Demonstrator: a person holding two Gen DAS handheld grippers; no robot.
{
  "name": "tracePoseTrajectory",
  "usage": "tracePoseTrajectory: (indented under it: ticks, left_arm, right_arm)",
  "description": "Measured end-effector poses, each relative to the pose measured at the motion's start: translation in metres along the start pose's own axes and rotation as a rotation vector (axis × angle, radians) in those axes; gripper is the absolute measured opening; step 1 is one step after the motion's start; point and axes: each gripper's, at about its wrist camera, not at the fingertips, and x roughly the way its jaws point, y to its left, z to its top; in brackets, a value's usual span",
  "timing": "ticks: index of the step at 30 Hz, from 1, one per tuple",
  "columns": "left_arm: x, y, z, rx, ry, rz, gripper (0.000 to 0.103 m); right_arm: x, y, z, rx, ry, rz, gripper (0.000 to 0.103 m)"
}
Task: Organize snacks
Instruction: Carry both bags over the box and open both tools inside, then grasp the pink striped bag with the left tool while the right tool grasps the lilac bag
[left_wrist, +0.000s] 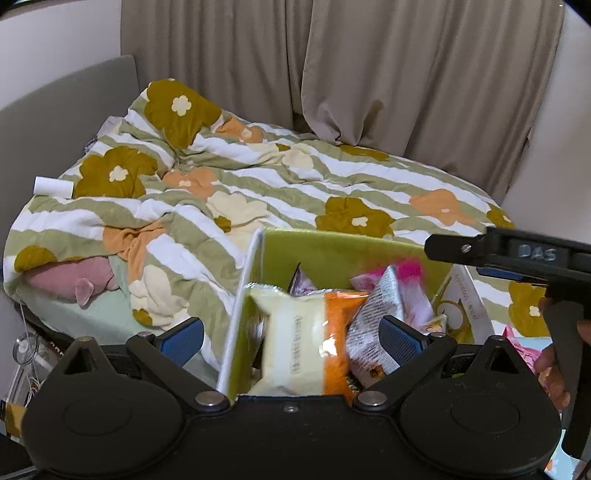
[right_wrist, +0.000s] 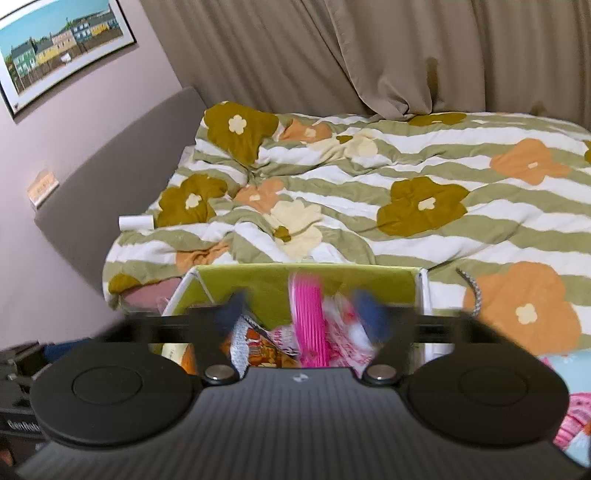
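Snack packet (left_wrist: 306, 343), long axis toward camera, leans in green box (left_wrist: 332, 247).

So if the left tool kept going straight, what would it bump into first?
Probably the cream-and-orange snack bag in the green box. It sits right ahead between the open left tool's pads, though how near is hard to judge.

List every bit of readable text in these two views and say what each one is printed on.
"DAS": raised letters on the right gripper's black body, seen from the left wrist.
"GenRobo", cut off: white print on dark equipment at the lower left of the right wrist view.
Cream and orange snack packet: a column of print, too small to read.
White box flap: print too blurred.
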Motion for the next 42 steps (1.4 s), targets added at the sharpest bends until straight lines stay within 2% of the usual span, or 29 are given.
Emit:
tracePoseTrajectory:
  ticks: [3,9,15,24,28,35,42]
  left_arm:
    - [0.001,0.002,-0.003,-0.012,0.006,0.004,0.102]
    - [-0.005,0.004,-0.006,-0.031,-0.004,-0.006,0.102]
    - [-0.024,0.000,-0.006,-0.030,-0.040,-0.012,0.102]
    - [-0.056,-0.017,-0.006,0.051,-0.111,-0.026,0.102]
    - [-0.063,-0.032,-0.008,0.098,-0.132,-0.066,0.102]
    - [-0.071,-0.070,-0.014,0.163,-0.154,-0.143,0.102]
    - [-0.075,-0.127,-0.030,0.207,-0.167,-0.165,0.102]
  right_arm:
    - [-0.001,-0.003,-0.004,0.022,0.008,0.030,0.103]
    - [-0.010,0.001,-0.014,-0.011,0.015,-0.007,0.103]
    - [-0.032,0.009,-0.015,-0.033,-0.026,-0.029,0.103]
    - [-0.082,0.020,-0.029,-0.011,-0.112,-0.102,0.103]
    - [-0.106,0.018,-0.036,0.005,-0.147,-0.145,0.103]
    - [-0.153,-0.004,-0.053,0.036,-0.208,-0.240,0.103]
    - [-0.201,-0.064,-0.072,0.100,-0.274,-0.313,0.103]
